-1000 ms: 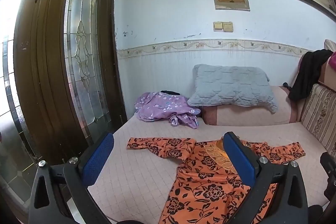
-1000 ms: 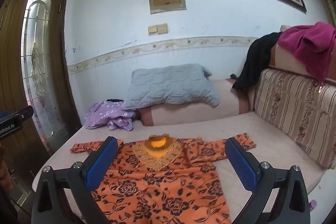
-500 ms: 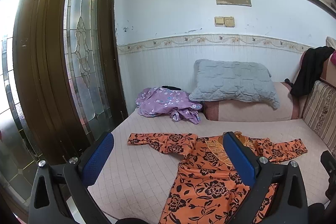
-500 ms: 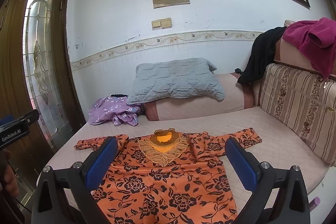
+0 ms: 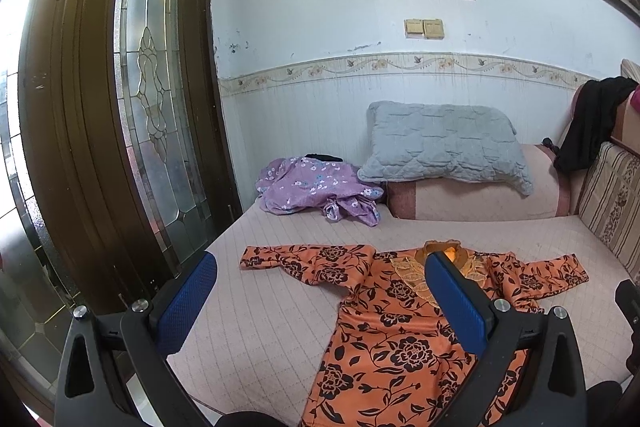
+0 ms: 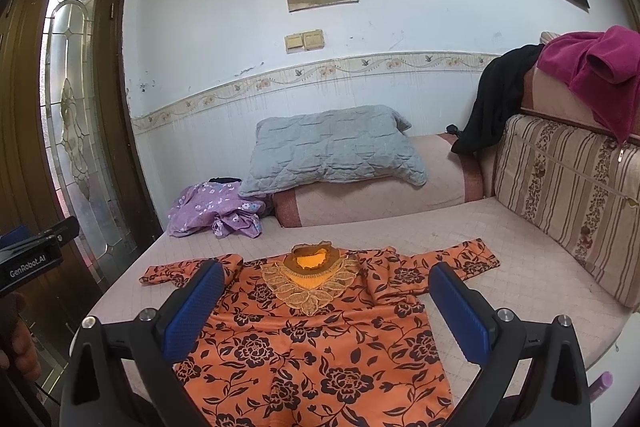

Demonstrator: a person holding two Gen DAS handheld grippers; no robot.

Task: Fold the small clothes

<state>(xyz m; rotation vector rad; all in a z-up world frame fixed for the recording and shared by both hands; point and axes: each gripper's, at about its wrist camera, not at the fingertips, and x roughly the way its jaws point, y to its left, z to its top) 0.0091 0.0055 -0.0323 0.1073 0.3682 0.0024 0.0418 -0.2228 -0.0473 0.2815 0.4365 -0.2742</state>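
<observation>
An orange top with black flowers (image 6: 316, 339) lies spread flat on the pink mattress (image 6: 472, 227), sleeves out to both sides, gold lace collar toward the wall. It also shows in the left wrist view (image 5: 392, 339). My right gripper (image 6: 324, 291) is open and empty, held above the top's body. My left gripper (image 5: 320, 291) is open and empty, above the mattress (image 5: 248, 307) near the left sleeve (image 5: 296, 259).
A crumpled purple floral garment (image 5: 316, 191) lies at the mattress's far left by a grey pillow (image 5: 444, 143) on a bolster. A striped backrest cushion (image 6: 568, 199) with black and magenta clothes stands right. A wooden glass door (image 5: 120, 107) is left.
Both grippers have tilted down and drawn a little nearer the orange top, which sits lower and larger in both views. Both stay open.
</observation>
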